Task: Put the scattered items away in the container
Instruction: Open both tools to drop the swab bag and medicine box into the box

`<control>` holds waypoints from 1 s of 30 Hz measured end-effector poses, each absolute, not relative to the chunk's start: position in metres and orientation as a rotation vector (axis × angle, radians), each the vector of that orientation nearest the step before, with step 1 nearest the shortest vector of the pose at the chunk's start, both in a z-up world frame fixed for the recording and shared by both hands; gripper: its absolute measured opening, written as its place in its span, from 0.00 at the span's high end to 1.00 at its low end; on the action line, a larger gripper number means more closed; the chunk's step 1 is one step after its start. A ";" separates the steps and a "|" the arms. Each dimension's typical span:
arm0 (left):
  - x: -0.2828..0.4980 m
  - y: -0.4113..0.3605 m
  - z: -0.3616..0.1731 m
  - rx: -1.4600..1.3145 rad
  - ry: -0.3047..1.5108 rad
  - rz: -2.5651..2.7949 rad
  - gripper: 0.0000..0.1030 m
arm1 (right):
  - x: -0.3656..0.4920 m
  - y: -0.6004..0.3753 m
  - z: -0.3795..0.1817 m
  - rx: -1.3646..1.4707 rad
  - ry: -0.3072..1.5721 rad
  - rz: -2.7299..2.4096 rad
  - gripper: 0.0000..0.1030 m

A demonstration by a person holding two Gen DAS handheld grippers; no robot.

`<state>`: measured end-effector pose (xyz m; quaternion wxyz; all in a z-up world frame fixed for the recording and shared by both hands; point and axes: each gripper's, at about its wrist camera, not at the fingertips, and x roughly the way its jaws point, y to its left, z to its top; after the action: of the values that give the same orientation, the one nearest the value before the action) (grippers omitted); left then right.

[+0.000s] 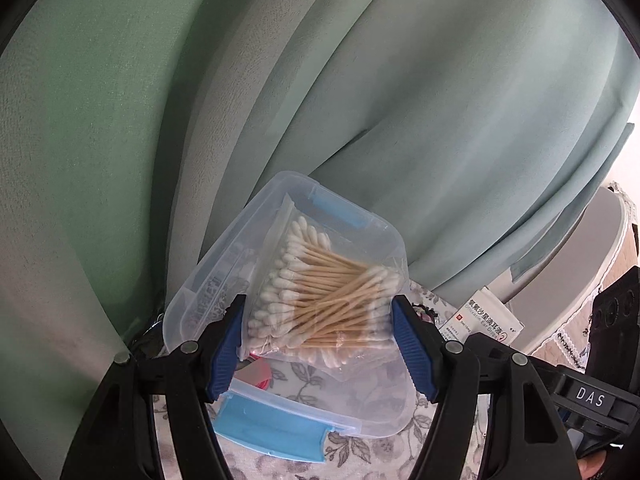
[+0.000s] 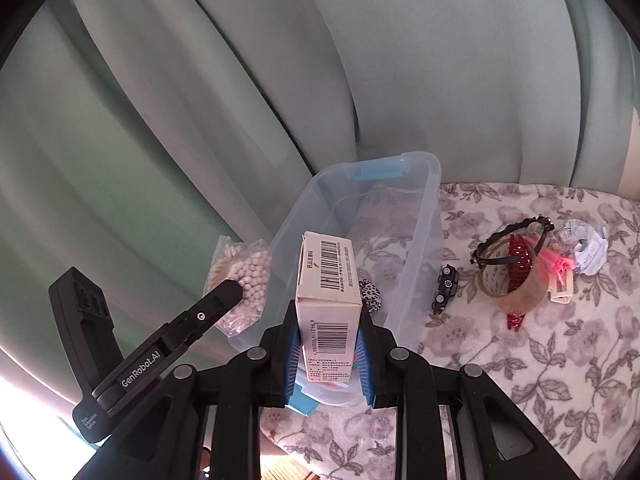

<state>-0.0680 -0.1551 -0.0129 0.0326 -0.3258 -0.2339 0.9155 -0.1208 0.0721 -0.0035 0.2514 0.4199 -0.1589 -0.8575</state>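
My left gripper (image 1: 318, 344) is shut on a clear bag of cotton swabs (image 1: 320, 300) and holds it above the clear plastic container (image 1: 384, 404) with blue latches. In the right wrist view the bag (image 2: 244, 284) hangs just left of the container (image 2: 420, 248). My right gripper (image 2: 328, 356) is shut on a white medicine box (image 2: 326, 280) with barcodes, held over the container's near end. The same box shows at the right in the left wrist view (image 1: 480, 320).
The container stands on a floral cloth (image 2: 520, 340) against green curtains (image 2: 200, 120). To its right lie a black hair clip (image 2: 444, 288), a tape roll (image 2: 512, 288) with a red claw clip, a headband (image 2: 508, 240), pink items (image 2: 556, 264) and crumpled paper (image 2: 586, 248).
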 end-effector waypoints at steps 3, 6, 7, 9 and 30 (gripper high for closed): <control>-0.071 -0.159 -0.016 -1.020 -0.735 2.812 0.30 | -0.126 0.062 -0.011 1.180 -0.411 -2.315 0.74; -0.073 -0.162 -0.019 -1.031 -0.743 2.811 0.30 | -0.130 0.053 -0.018 1.212 -0.393 -2.304 0.72; -0.073 -0.163 -0.019 -1.033 -0.745 2.807 0.30 | -0.131 0.051 -0.020 1.222 -0.386 -2.306 0.72; -0.075 -0.163 -0.021 -1.040 -0.749 2.796 0.30 | -0.134 0.049 -0.023 1.241 -0.378 -2.305 0.72; -0.079 -0.152 -0.017 -1.062 -0.703 2.772 0.23 | -0.131 0.054 -0.029 1.270 -0.380 -2.314 0.48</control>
<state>-0.0788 -0.1517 -0.0172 0.0454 -0.3477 -0.2302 0.9078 -0.1310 0.0538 -0.0290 0.2352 0.4629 -0.1384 -0.8433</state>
